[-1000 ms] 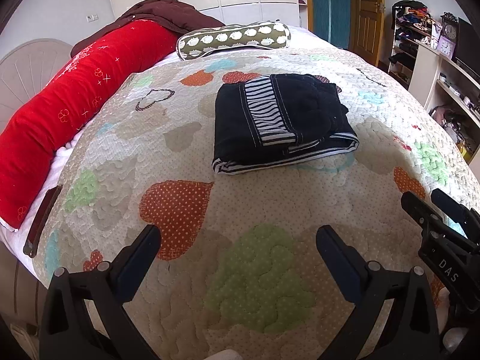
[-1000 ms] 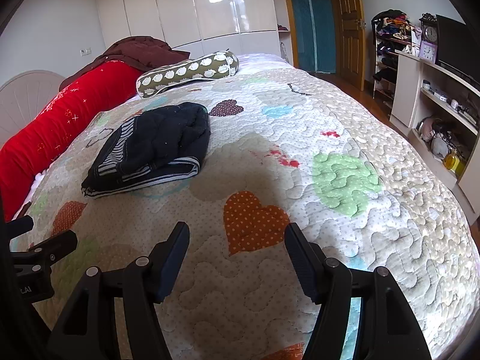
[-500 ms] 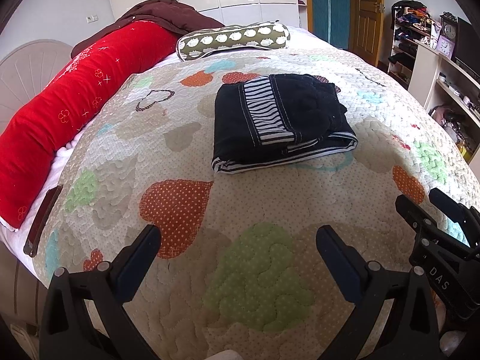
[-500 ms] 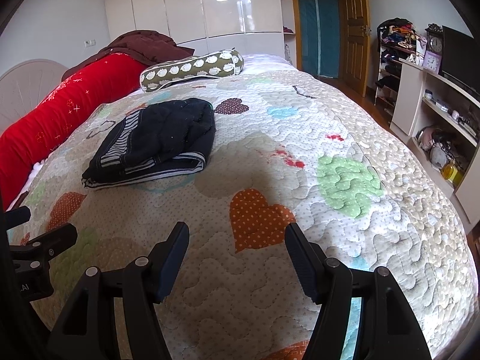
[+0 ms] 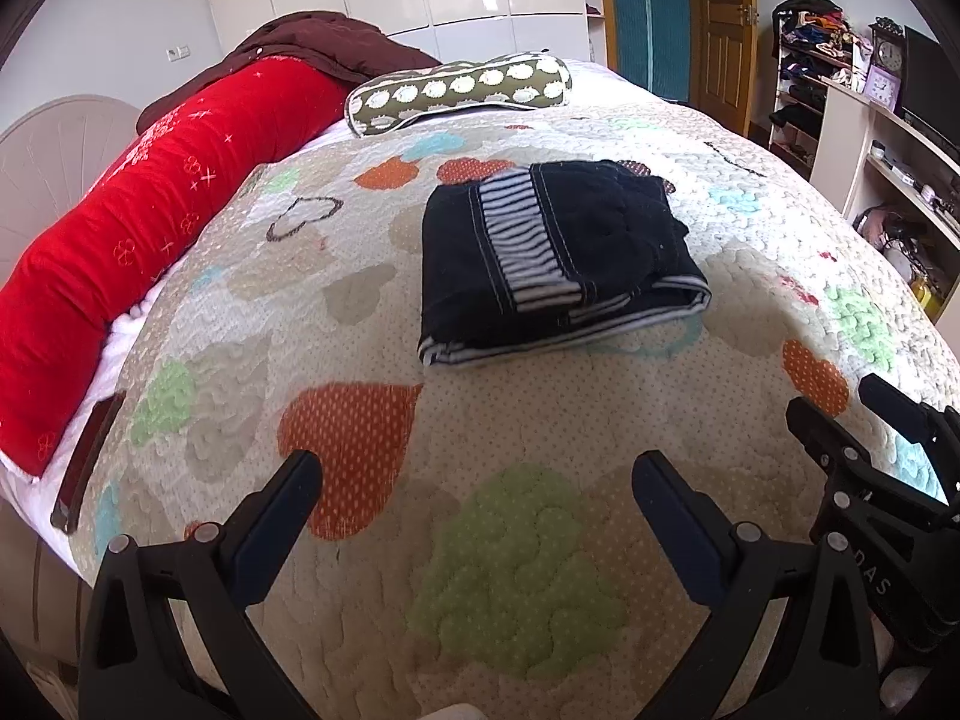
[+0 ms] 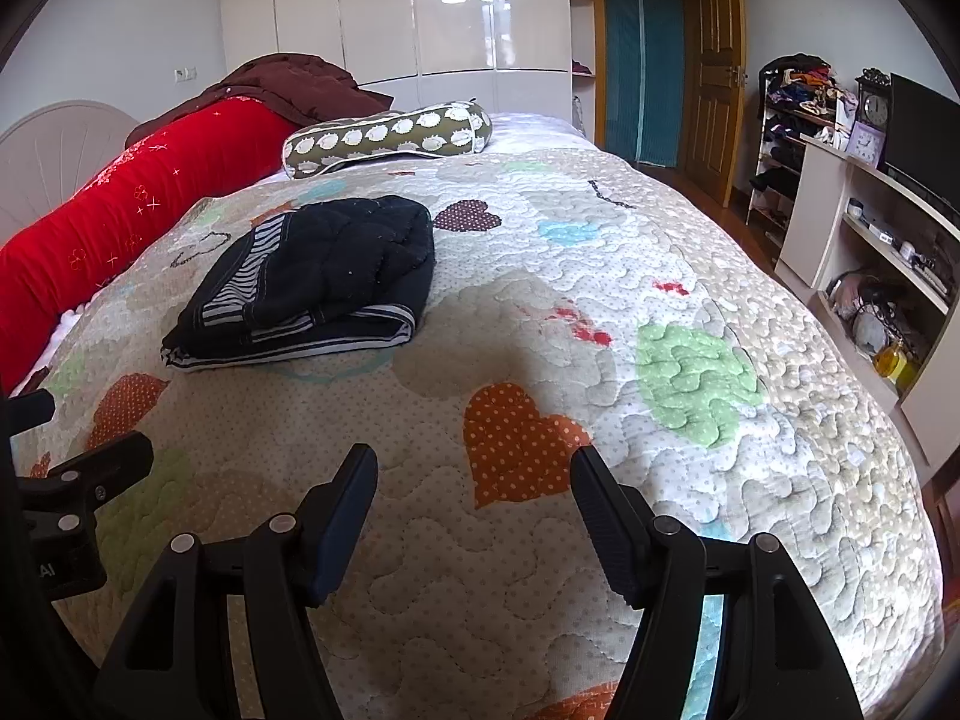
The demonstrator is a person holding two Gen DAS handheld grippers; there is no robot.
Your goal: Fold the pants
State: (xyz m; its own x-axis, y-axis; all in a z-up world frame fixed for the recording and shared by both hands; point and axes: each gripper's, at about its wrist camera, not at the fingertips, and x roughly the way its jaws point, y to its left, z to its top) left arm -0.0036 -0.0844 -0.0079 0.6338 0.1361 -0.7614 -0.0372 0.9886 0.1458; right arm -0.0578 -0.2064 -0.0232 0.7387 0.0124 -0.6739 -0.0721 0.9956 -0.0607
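Two grippers: both hang above the near edge of the quilt (image 5: pixel 540 396), each with its jaws spread wide and holding nothing.
Change since a second ago: little. The pants (image 5: pixel 558 264) lie just as they did, folded into a dark bundle; the right wrist view has tipped up slightly, showing more of the wardrobe (image 6: pixel 420 12), while the left wrist view is nearly the same.
Left gripper (image 5: pixel 477 498): over an orange heart patch and a green patch, well short of the pants; it also shows at the left edge of the right wrist view.
Right gripper (image 6: pixel 474 498): just before another orange heart patch, to the right of the pants and well apart from them; part of it shows at the right edge of the left wrist view.
Pants: near the middle of the bed, navy with a black-and-white striped band on top and striped edges along the near fold.
Around: a long red bolster (image 5: pixel 150 228) along the left side, a brown blanket (image 5: pixel 324 45) heaped at its far end, an olive patterned pillow (image 5: pixel 462 90) beyond the pants.
Room: a wooden door (image 6: pixel 714 90), cluttered shelves (image 6: pixel 888 252) and a clock (image 6: pixel 876 111) on the right.
In the way: nothing lies between either gripper and the pants but bare quilt.
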